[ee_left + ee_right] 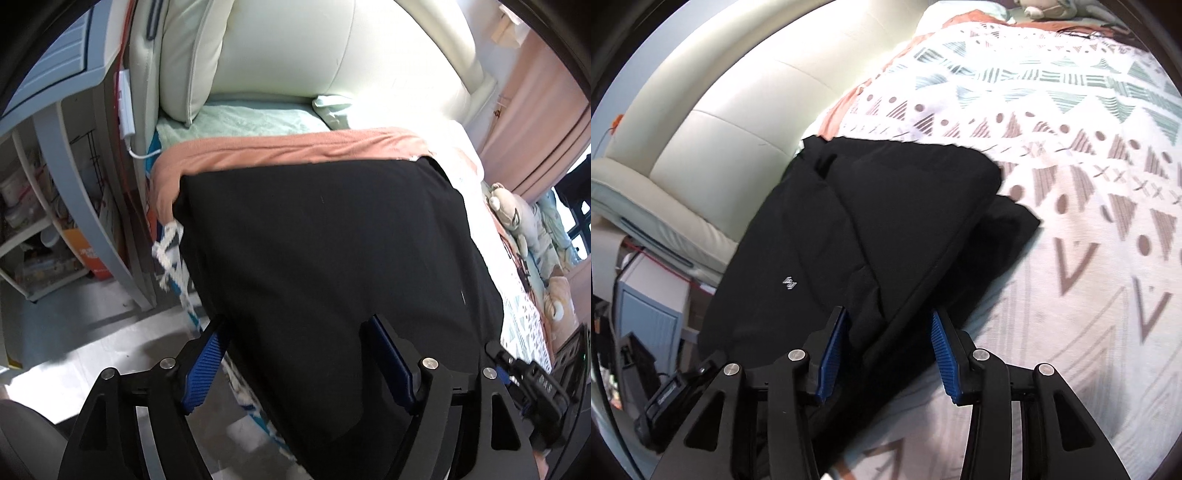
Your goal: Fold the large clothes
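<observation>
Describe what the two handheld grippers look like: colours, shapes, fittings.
Both match. The left gripper and right gripper have matte black angular linkage arms with triangular cut-outs and round silver pivot pins. Each finger carries a flat blue ribbed pad. No cables, sleeves or markings show on them.

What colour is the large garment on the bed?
Black garment, clearest in the right wrist view.
</observation>
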Action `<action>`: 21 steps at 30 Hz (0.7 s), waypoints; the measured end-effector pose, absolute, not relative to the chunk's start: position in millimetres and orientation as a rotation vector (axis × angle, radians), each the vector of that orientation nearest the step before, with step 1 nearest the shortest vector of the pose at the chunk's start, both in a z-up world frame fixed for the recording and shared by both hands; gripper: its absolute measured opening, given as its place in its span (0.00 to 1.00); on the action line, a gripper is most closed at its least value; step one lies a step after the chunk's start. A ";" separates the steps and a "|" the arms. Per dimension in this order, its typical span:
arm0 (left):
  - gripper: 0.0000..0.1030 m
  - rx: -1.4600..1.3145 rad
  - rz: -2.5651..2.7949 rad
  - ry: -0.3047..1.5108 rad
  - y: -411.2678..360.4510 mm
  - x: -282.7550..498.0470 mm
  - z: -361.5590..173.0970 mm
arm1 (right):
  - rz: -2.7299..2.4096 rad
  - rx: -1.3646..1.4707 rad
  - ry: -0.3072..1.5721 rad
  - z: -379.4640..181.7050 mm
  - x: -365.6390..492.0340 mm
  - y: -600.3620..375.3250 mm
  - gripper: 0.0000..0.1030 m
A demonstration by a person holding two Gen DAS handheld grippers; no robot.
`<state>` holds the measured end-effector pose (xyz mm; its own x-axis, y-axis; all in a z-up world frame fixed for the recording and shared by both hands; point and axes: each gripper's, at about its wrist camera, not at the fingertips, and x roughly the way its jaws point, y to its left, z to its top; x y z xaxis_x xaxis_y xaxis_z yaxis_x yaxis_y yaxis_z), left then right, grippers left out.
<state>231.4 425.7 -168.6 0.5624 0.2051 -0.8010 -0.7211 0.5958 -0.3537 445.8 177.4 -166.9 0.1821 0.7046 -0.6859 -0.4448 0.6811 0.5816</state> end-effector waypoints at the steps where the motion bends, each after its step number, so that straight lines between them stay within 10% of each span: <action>1: 0.77 -0.744 0.604 0.795 421.3 229.5 -169.7 | 0.814 0.270 1.122 -166.2 446.8 175.3 0.42; 21: 0.89 -0.636 0.498 0.812 322.1 222.0 -110.2 | 0.737 0.175 1.049 -104.5 417.5 65.4 0.44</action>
<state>222.0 322.1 -110.2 0.5939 0.1648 -0.7875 -0.6271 0.7081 -0.3247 417.5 65.4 -104.5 0.2866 0.6278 -0.7237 -0.4680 0.7508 0.4660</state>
